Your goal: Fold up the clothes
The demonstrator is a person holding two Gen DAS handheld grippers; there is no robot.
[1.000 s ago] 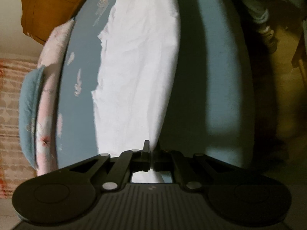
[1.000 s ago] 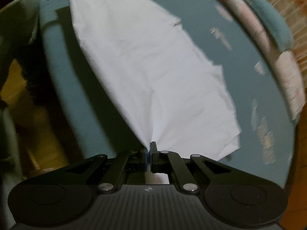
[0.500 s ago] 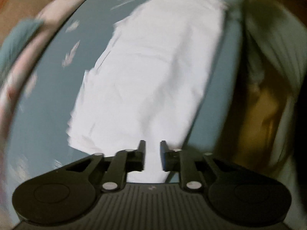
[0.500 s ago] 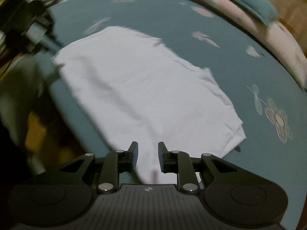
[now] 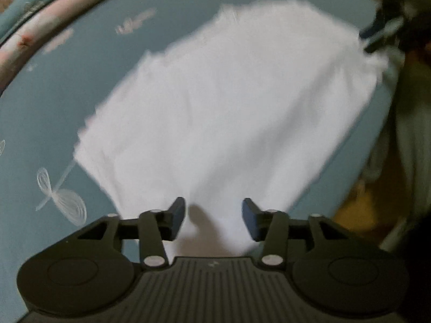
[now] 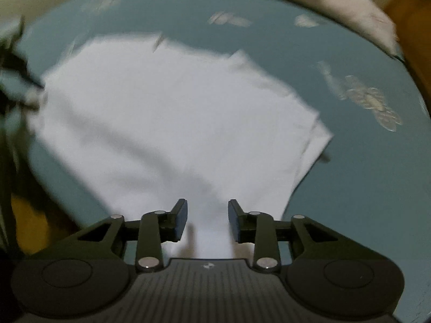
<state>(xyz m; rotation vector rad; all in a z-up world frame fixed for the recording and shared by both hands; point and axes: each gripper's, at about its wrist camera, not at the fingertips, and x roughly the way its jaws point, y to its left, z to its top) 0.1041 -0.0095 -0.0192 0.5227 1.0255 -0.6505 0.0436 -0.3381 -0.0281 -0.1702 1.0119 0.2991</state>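
White cloth lies spread and mostly flat on your blue sheet, its near edge running close to the sheet's edge, with layered edges showing at the far right corner in the right wrist view. Your left gripper hangs over one near corner with its jaws opening; cloth shows in the gap, but the pads do not press on it. Your right gripper sits over the other near corner, jaws also opening, cloth below and between them and likewise unpinched. To my eye you are letting go after laying a fold, so let both corners drop cleanly: clear the pads fully before you pull away, lift straight off so no fabric drags, and check that the edges line up before you choose the next fold line. A pale pillow lies along the sheet's far side, and the embroidered flowers on the sheet sit well apart from the cloth. Both views are blurred, so I cannot tell which garment this is or how many layers it has. Each gripper body hides the corner just beneath it. The dark shape at the right edge of the left view is probably your other gripper, though it is too smeared to read.
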